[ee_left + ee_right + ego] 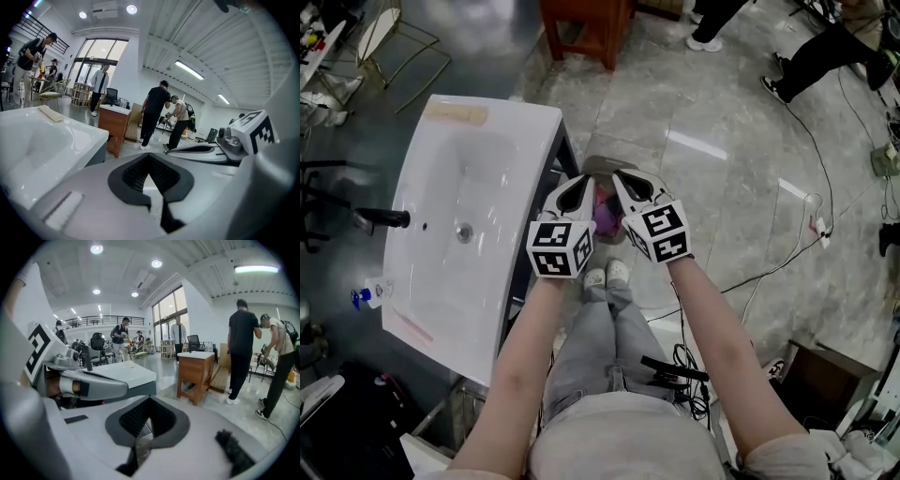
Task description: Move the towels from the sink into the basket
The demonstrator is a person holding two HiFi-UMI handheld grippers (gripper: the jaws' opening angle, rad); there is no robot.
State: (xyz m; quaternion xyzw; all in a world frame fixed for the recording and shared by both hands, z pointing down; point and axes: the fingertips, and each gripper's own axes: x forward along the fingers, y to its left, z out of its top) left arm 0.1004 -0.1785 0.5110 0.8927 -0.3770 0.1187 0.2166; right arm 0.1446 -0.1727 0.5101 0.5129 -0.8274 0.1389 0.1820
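One basket (600,165) holds a purple towel (606,217) (mostly hidden by the grippers). It stands beside one white sink (441,159). The left gripper (578,180) and right gripper (624,175) are both pressed together, pinching nothing.

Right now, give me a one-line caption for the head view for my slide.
Left gripper and right gripper, both shut and empty, side by side beside the white sink.
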